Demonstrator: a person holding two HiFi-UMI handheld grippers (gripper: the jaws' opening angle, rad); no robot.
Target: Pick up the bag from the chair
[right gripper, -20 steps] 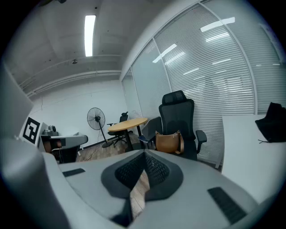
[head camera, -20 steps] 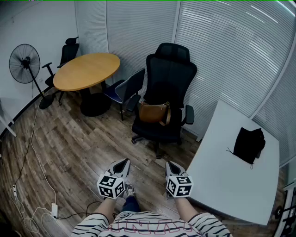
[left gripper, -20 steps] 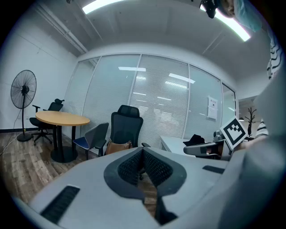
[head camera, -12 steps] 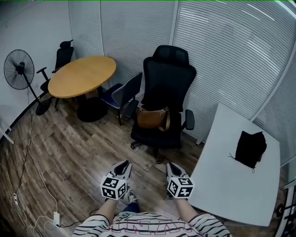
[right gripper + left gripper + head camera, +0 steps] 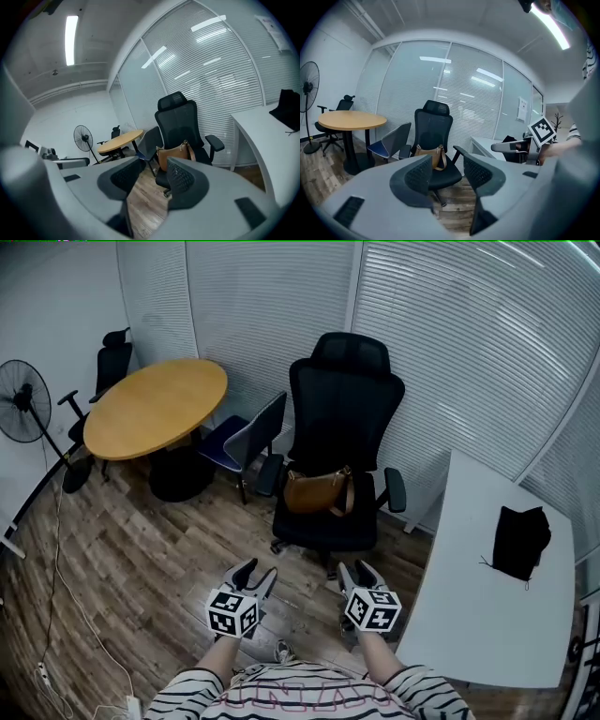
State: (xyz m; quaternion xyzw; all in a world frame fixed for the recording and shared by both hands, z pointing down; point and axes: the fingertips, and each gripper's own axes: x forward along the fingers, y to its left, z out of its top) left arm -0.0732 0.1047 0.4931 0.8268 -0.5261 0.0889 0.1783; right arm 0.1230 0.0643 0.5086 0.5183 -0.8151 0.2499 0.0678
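The tan leather shoulder bag (image 5: 319, 491) sits on the seat of the black high-backed mesh office chair (image 5: 342, 409), leaning against the backrest between the two armrests. Its long axis runs side to side across the seat, and its strap loops up and over at the end toward the person's right.

Both tools are held low in front of the striped-sleeved person, well apart from the chair, with bare wood floor between. The left gripper (image 5: 257, 572) has its jaws parted a moderate way with nothing between them. Past them its own view shows only the distant chair and bag. The right gripper (image 5: 357, 570) is the same, its jaws spread and empty and pointed toward the seat.

The bag lies straight ahead and slightly above the jaws' line, almost centred between the two grippers. It looks a shade closer to the right one, whose side also has the strap, so that hand seems the likelier one to reach in. The margin is small.

A round wooden table (image 5: 155, 404) stands to the left. A white rectangular table (image 5: 487, 615) at the right carries a dark object (image 5: 520, 540), perhaps a folded black bag or cloth, though I cannot tell which.
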